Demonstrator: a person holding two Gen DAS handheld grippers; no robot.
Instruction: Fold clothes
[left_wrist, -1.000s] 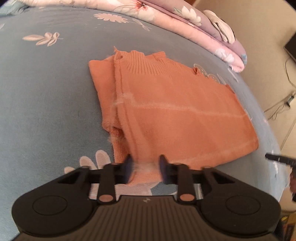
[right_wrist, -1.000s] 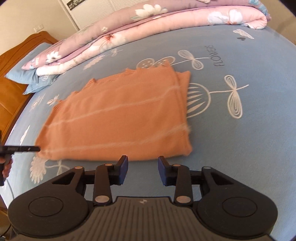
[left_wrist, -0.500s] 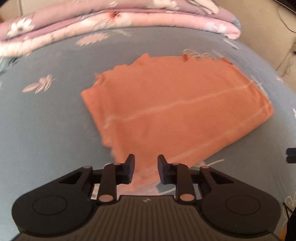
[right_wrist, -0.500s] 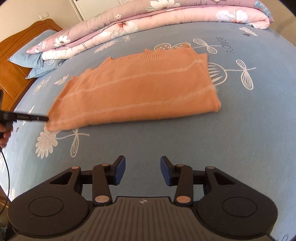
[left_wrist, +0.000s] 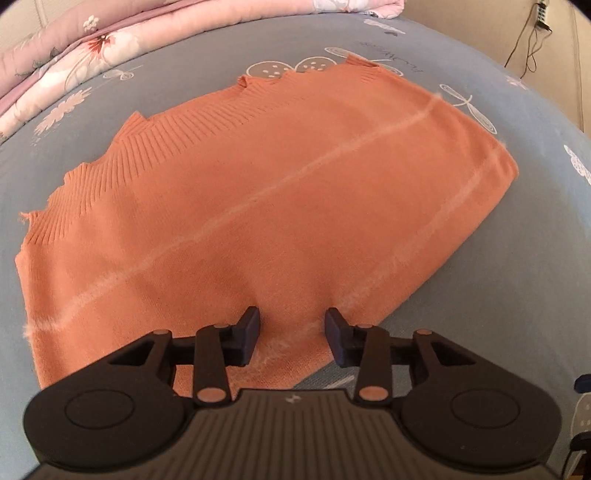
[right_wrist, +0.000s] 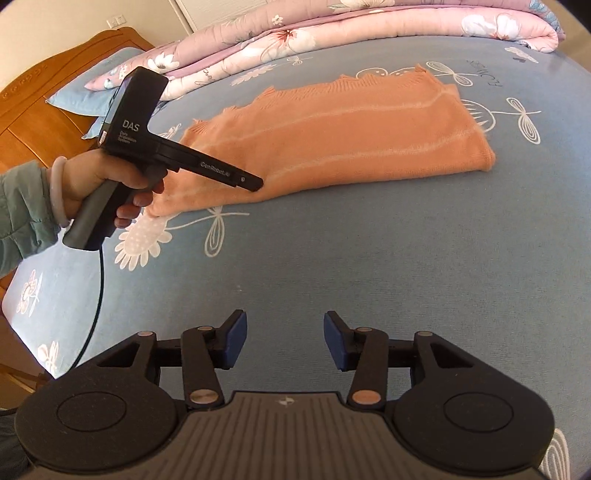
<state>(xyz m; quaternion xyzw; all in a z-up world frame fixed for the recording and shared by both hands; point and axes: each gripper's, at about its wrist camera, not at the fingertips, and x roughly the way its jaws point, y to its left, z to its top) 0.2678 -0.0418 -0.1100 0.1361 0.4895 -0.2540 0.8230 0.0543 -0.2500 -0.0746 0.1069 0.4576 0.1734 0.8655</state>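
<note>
Folding the orange sweater (left_wrist: 280, 206) well from here is, by judgement, a matter of taking its near edge squarely, with both layers between the pads, and carrying it over so the edges meet without dragging the stack across the bed (right_wrist: 369, 258). The sweater lies folded into a long flat band toward the far side of the blue flowered bedsheet, its ribbed edge facing the rolled pink quilt (right_wrist: 332, 26) along the far edge. The left gripper (left_wrist: 291, 334) hangs over the sweater's near edge, jaws partly apart and opening, cloth showing beneath the gap but not pinched. The right gripper (right_wrist: 284, 341) sits over bare sheet toward the near edge of the bed, well apart from the sweater, jaws about half spread and opening, with nothing between them
</note>
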